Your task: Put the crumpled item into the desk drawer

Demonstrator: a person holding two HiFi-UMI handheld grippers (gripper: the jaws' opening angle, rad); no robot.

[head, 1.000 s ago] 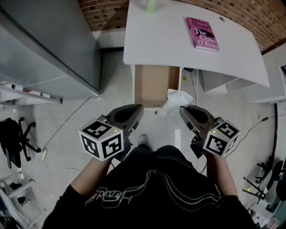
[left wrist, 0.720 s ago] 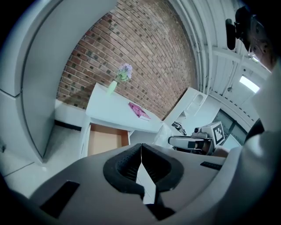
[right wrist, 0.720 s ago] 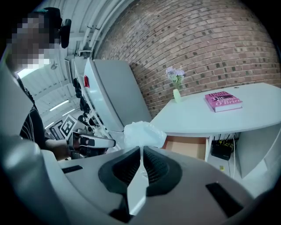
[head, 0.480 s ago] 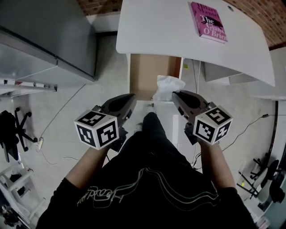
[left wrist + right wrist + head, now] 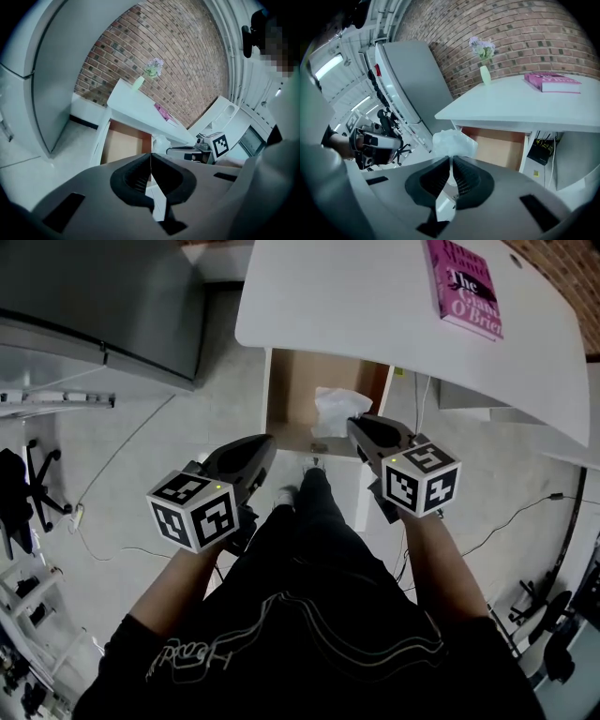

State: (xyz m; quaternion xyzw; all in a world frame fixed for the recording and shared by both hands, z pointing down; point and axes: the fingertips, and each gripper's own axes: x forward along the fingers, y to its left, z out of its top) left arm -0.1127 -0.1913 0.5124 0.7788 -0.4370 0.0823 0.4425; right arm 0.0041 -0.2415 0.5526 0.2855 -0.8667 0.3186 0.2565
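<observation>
**Carry nearly done: crumpled item over the open drawer, release to come**

The white tabletop (image 5: 375, 306) fills the 12 o'clock part of the head view. The desk drawer (image 5: 292, 395) stands pulled out from under its near edge, with its brown floor bare. The step in hand is the delivery itself.

The right claw (image 5: 361, 427) has its jaws squeezed almost together on a fold of the crumpled item (image 5: 337, 409), a white paper-like wad. The wad sits over the drawer's 4 o'clock corner, inside the front rim. Whether it hangs clear of the drawer floor or rests on it I cannot tell.

The left claw (image 5: 262, 444) waits at 7 o'clock of the drawer with its jaws closed flush and nothing between them.

By my reading, the next move calls for a short drop into the cavity and then spreading the right jaws so the wad falls free. The light paper may cling to a pad. After that the drawer front would want a push toward 12 o'clock.

As for writing, the pink book (image 5: 467, 287) lies at 1 o'clock on the tabletop, and its cover shows "O'Brien" with a name above cut off by the frame. The cubes carry only black-and-white square patterns. White script on the person's black shirt (image 5: 309, 634) is too loose to read.
</observation>
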